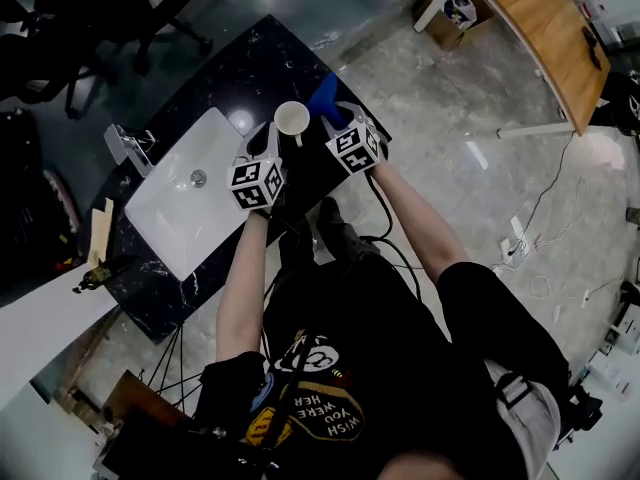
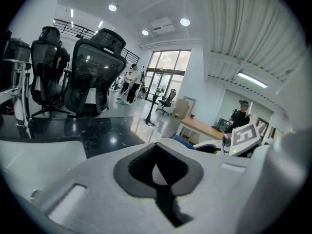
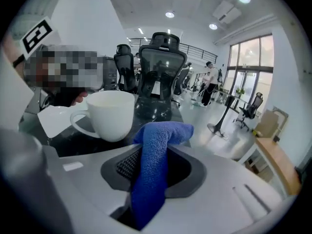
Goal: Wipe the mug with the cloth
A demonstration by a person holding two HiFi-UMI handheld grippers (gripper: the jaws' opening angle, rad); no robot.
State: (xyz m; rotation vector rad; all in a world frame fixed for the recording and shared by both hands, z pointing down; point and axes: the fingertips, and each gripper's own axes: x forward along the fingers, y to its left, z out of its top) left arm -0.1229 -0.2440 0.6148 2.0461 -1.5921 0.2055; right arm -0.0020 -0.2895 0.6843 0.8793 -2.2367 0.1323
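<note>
Above black counter point(image 1: 240, 78), forearms stretched forward; left gripper point(image 2: 158, 152) fingers pinch mug point(image 3: 109, 113), right gripper point(image 3: 153, 155) fingers clamp cloth point(image 3: 158, 133).

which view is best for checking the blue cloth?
Right gripper view: the blue microfibre cloth fills the centre, pinched in the right claw, weave visible. Head view gives only a small blue patch beside the white ceramic mug. Left gripper view shows a blue sliver.

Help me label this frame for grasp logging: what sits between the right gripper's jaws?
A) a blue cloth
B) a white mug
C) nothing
A: the right gripper has the blue cloth pinched between its jaws, and the white mug lies beyond them.
</note>
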